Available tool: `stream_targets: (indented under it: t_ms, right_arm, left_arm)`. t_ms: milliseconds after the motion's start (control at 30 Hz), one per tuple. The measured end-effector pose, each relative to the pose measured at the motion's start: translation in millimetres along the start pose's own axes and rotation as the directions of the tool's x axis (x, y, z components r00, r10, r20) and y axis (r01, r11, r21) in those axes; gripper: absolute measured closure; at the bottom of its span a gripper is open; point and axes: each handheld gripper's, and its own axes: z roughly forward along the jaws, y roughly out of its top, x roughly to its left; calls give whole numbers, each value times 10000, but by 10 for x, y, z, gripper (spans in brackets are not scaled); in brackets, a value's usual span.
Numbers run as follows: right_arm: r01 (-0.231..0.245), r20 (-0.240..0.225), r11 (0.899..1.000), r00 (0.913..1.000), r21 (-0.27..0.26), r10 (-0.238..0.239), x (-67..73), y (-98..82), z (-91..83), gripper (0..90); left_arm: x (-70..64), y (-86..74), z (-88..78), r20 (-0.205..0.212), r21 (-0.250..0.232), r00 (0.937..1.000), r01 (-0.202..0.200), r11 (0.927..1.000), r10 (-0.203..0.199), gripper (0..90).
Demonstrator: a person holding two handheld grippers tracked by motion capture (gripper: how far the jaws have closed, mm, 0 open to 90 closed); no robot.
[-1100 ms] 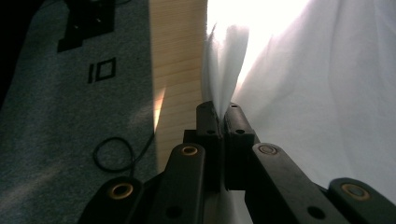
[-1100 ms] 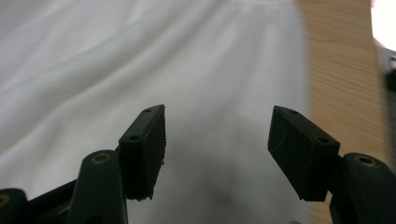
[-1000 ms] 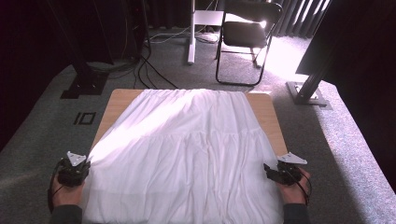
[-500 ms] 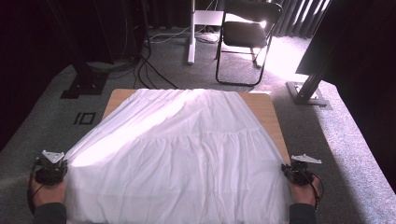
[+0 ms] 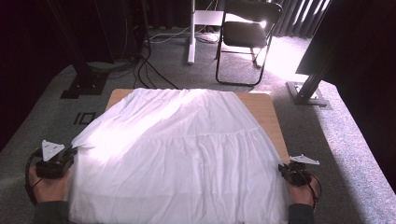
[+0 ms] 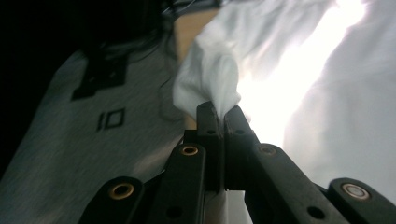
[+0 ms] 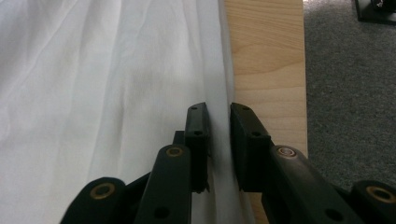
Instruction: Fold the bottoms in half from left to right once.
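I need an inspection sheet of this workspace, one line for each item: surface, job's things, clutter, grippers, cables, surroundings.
Surface: wooden table, bare only at its far corners and right edge.
Job's things: white cloth spread over nearly the whole table, creased, with a seam running across it.
Clutter: nothing seen on the table.
Grippers: left gripper shut on the cloth's left edge, which bunches above the jaws; right gripper has the cloth's right edge between its jaws, with a narrow gap showing, after the jaws were just moving.
Cables: black cables lie on the carpet beyond the table.
Surroundings: grey carpet, folding chair, dark curtains behind.
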Motion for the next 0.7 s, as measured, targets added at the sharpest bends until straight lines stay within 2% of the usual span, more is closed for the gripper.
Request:
stream_targets:
  t_ms: [33, 67, 133, 167, 233, 333, 367, 400, 433, 467, 500, 567, 600, 633, 667, 700]
  right_arm:
    - [2, -54, 10000, 10000, -27, -2, -1, -2, 2, 731]
    - [2, -54, 10000, 10000, -27, -2, -1, -2, 2, 731]
    - [33, -115, 9999, 9999, -146, -34, 12, -8, 13, 668]
    - [59, -102, 9998, 9999, -195, -61, 24, -10, 19, 642]
    - [112, -76, 9997, 9999, -213, -114, 39, -8, 27, 608]
    - [103, -42, 9996, 9999, -244, -104, 50, -8, 32, 596]
    - [89, -29, 9996, 10000, -269, -90, 53, -12, 33, 593]
    - [62, -13, 9995, 10000, -300, -63, 58, -17, 32, 590]
    - [65, 4, 9994, 10000, -338, -65, 61, -23, 32, 590]
    - [59, 8, 9994, 10000, -350, -58, 62, -25, 31, 590]
    - [52, 5, 9993, 10000, -361, -52, 62, -26, 32, 589]
    - [51, 4, 9993, 10000, -377, -51, 62, -29, 31, 589]
    - [51, 0, 9992, 10000, -398, -51, 61, -31, 31, 589]
    - [55, 6, 9991, 10000, -411, -55, 61, -33, 31, 589]
    - [45, 0, 9990, 10000, -436, -45, 62, -36, 32, 589]
    - [45, 0, 9989, 10000, -457, -45, 61, -38, 32, 589]
  left_arm:
    - [0, 0, 0, 0, 0, 10000, 0, 10000, 0, 883]
    - [-71, 83, -19, 301, -193, 9995, -132, 9997, 138, 883]
    - [-216, 249, -53, 924, -579, 9946, -418, 9975, 470, 883]
    - [-295, 333, -64, 1263, -793, 9901, -515, 9955, 613, 883]
    - [-475, 506, -61, 1869, -1180, 9772, -794, 9898, 1007, 883]
    - [-802, 761, 18, 2835, -1720, 9466, -1077, 9792, 1539, 883]
    - [-927, 848, 63, 3134, -1861, 9337, -1184, 9754, 1731, 883]
    - [-1099, 958, 124, 3484, -2051, 9167, -1294, 9702, 1959, 883]
    - [-1209, 1025, 159, 3680, -2169, 9047, -1410, 9659, 2147, 883]
    - [-1364, 1116, 202, 3954, -2357, 8866, -1548, 9594, 2402, 883]
    - [-1523, 1207, 236, 4259, -2570, 8649, -1659, 9521, 2656, 883]
    - [-1871, 1387, 293, 4931, -2976, 8149, -1712, 9392, 3048, 884]
    - [-2055, 1469, 308, 5262, -3216, 7844, -1738, 9308, 3283, 883]
    - [-2251, 1537, 320, 5626, -3466, 7505, -1666, 9231, 3467, 884]
    - [-2501, 1604, 342, 6149, -3700, 6961, -1602, 9151, 3705, 884]
    - [-2659, 1626, 356, 6432, -3792, 6627, -1596, 9114, 3836, 884]
